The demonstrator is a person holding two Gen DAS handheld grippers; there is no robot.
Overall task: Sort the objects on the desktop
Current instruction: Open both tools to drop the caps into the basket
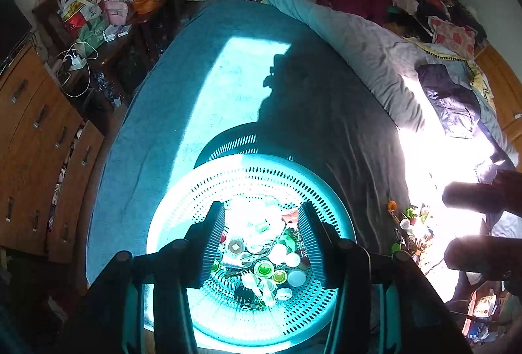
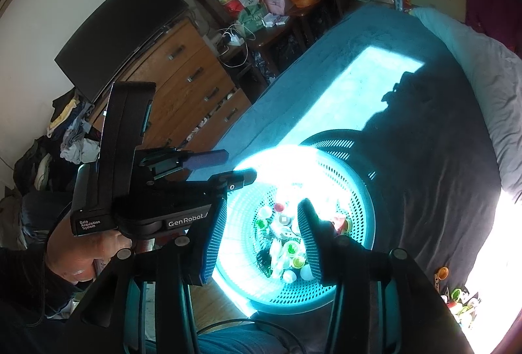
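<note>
Left gripper poised over teal basket, jaws parted, nothing between pads, ribbed fingers framing the heap inside. Heaped in basket: white caps, green-centred caps, a round coin-like disc, a printed packet, all touching or overlapping; much washed out by sunlight. Right gripper likewise over basket from the other side, jaws apart, empty, caps showing between the fingers. Seen from right wrist: left gripper reaching in level above the near rim, gripped by a hand at lower left. Basket resting on a bed with teal blanket, half in sun, half beside a dark sheet. Second small pile of caps on the sheet, well apart from basket, at the edge of a glare patch; orange cap nearest. Wooden drawers beside the bed, cluttered table beyond.
</note>
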